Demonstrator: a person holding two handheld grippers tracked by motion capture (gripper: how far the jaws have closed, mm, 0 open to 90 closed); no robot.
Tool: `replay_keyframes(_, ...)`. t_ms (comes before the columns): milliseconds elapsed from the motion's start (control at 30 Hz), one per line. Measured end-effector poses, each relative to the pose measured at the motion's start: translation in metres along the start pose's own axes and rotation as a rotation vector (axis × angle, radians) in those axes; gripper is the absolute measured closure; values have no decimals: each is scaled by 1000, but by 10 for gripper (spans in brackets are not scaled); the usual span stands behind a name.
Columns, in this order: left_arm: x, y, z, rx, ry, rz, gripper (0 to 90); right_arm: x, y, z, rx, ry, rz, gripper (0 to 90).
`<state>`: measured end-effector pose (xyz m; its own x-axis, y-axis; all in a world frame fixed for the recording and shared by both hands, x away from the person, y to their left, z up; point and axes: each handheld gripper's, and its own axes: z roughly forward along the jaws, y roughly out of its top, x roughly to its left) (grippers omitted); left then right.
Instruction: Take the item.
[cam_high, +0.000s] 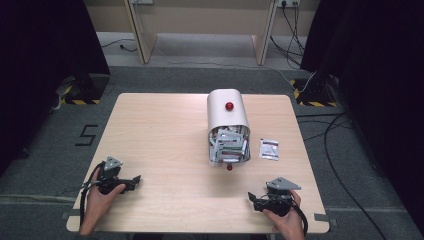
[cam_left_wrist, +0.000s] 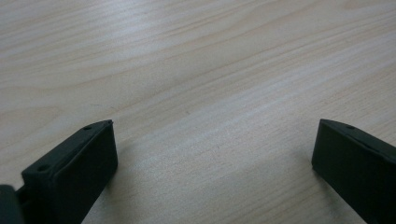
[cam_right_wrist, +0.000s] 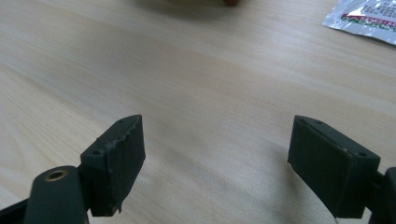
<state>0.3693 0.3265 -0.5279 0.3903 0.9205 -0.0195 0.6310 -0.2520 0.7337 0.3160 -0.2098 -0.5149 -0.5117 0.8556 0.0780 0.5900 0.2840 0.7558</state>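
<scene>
A white rounded container (cam_high: 227, 114) lies on its side at the table's middle, its mouth toward me and stuffed with several sachets (cam_high: 229, 146). One red knob (cam_high: 229, 106) sits on its upper side, another (cam_high: 229, 167) at the mouth's lower rim. One loose sachet (cam_high: 268, 149) lies flat just right of it, also at the top right of the right gripper view (cam_right_wrist: 369, 16). My left gripper (cam_high: 135, 181) (cam_left_wrist: 215, 123) rests open near the front left, nothing between its jaws. My right gripper (cam_high: 252, 199) (cam_right_wrist: 217, 119) is open near the front right, over bare wood.
The wooden table (cam_high: 160, 135) stands on grey carpet. Cables (cam_high: 330, 135) trail on the floor to the right. Desk legs (cam_high: 142, 35) stand beyond the far edge.
</scene>
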Motion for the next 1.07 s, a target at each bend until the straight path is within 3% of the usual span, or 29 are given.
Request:
replay_keyframes(267,0,0,0,0,0,0,0,5,-6,1,21,5,-41,170)
replay_keyframes(500,0,0,0,0,0,0,0,13,-9,-1,44,-25,-99,153)
replay_keyframes(1067,0,0,0,0,0,0,0,18,-33,-8,-92,-45,-78,152)
